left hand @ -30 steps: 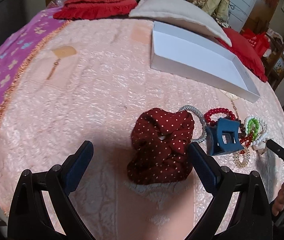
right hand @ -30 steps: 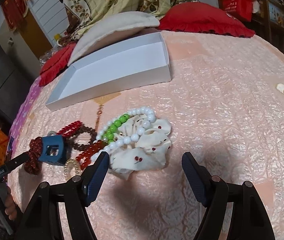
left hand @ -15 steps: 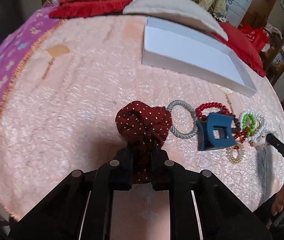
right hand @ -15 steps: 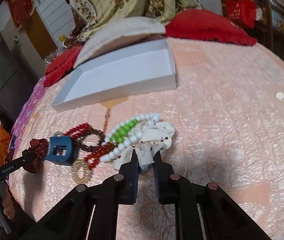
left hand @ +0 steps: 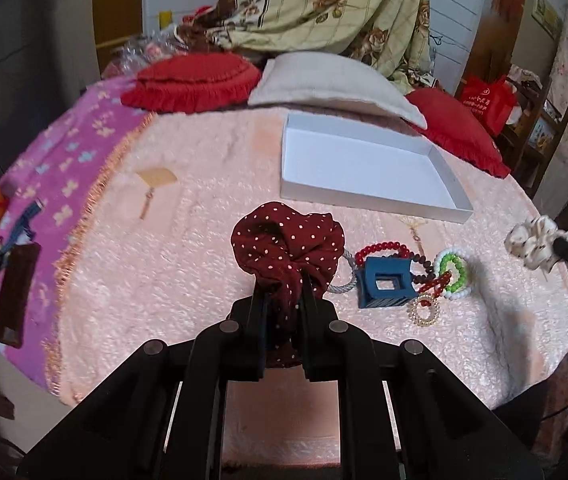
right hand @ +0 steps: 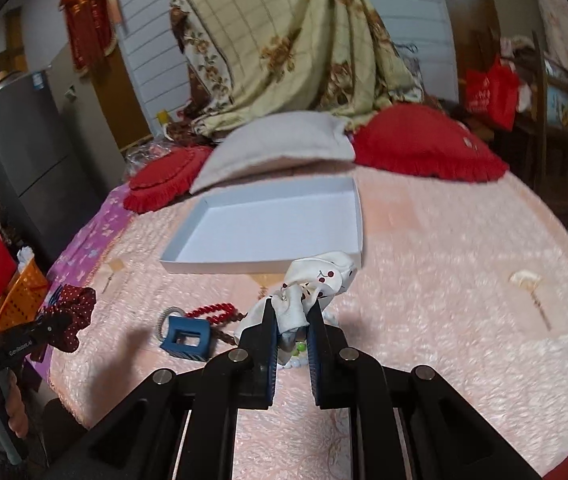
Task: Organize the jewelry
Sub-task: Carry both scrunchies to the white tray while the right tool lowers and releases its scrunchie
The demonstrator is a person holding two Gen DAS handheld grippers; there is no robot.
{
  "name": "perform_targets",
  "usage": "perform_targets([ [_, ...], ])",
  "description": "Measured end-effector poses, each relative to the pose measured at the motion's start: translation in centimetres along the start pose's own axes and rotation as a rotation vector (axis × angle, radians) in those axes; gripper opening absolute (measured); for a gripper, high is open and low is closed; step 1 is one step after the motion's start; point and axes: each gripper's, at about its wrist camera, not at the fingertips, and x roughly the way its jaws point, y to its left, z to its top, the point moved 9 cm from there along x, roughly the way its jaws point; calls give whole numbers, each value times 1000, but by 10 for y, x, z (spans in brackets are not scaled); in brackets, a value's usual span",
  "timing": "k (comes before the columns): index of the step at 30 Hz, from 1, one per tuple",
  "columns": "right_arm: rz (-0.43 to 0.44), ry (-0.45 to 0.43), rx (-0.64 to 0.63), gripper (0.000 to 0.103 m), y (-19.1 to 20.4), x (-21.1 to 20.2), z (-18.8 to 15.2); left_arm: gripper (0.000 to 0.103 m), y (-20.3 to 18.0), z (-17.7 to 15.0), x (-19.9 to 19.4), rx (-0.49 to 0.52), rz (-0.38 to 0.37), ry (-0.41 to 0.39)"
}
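Now both your grippers are off the bed w/ a scrunchie each, where a moment ago they stood wide open over the pile. Your left gripper (left hand: pixel 284 292) has its jaws clamped on the dark red dotted scrunchie (left hand: pixel 288 248), which hangs bunched above the pink bedspread (left hand: pixel 164 260), clear of the other pieces. Your right gripper (right hand: pixel 290 316) has its jaws pinched on the white cherry-print scrunchie (right hand: pixel 320 280), also lifted; in the left view it dangles at the far right. Left behind on the bedspread: the blue claw clip (left hand: pixel 384 284), a grey hair tie partly hidden behind the red scrunchie, a red bead bracelet (left hand: pixel 382 248), a green & white bead bracelet (left hand: pixel 454 270) and a small gold ring (left hand: pixel 424 312), all close together. The white box (left hand: pixel 364 168) sits beyond them, empty as far as you can see. So the pick-up looks done for these two; next job, prob., is carrying them over the box rim and letting go inside.
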Motion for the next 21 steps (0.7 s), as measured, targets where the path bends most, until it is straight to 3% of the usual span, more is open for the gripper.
perform_targets([
  [9, 6, 3, -92, 12, 27, -1, 5, 11, 1, -1, -6, 26, 61, -12],
  [21, 2, 33, -154, 12, 43, 25, 20, 11, 9, 9, 16, 58, 150, 25],
])
